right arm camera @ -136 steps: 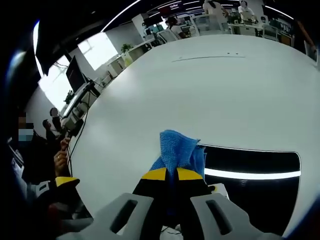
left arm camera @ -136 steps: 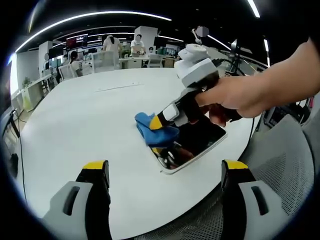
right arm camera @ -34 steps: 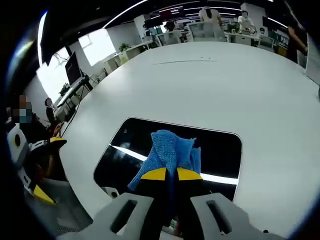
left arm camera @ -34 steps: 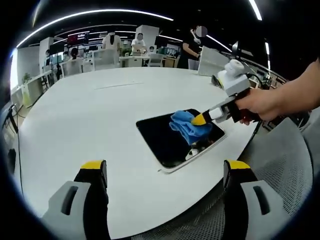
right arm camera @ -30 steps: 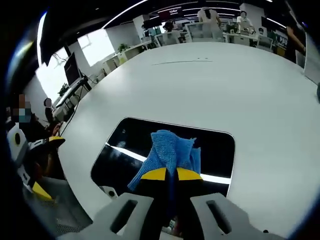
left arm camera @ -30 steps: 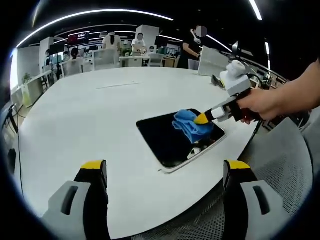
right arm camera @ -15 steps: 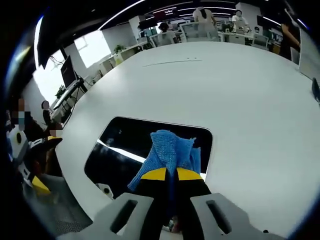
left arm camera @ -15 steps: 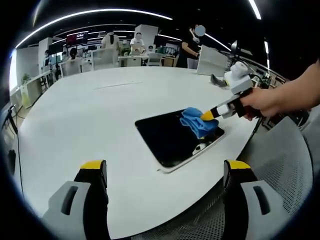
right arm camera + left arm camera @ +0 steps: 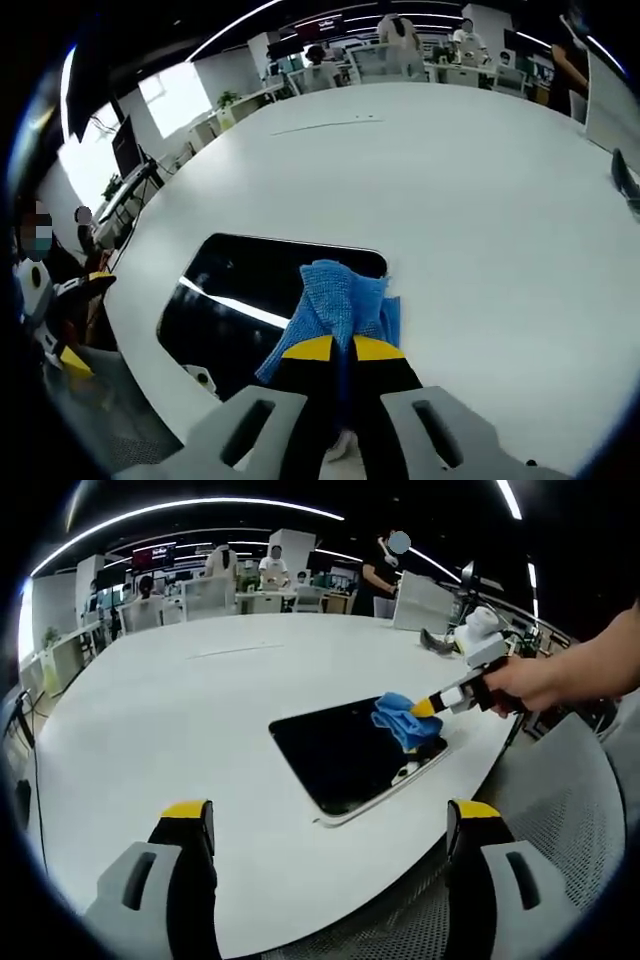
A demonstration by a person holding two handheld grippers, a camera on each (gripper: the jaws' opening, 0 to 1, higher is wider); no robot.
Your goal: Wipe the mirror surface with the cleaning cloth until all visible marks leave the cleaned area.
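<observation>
A dark rectangular mirror (image 9: pixel 345 757) with rounded corners lies flat on the white table (image 9: pixel 180 710) near its front right edge. My right gripper (image 9: pixel 428 707) is shut on a blue cleaning cloth (image 9: pixel 402 717), which rests on the mirror's far right corner. In the right gripper view the cloth (image 9: pixel 340 299) sticks up from the closed yellow-tipped jaws (image 9: pixel 335 349) over the mirror's (image 9: pixel 250 290) right end. My left gripper (image 9: pixel 330 820) hangs open above the table's near edge, well short of the mirror, with nothing between its fingers.
A grey mesh chair (image 9: pixel 560 830) stands at the table's right edge. A person's hand (image 9: pixel 530 680) holds the right gripper. Desks, chairs and several people fill the far background (image 9: pixel 240 580). A dark object (image 9: pixel 625 175) lies at the table's far right.
The right gripper has drawn the cloth across the mirror from its left end to the far right corner. The left gripper has stayed still and open.
</observation>
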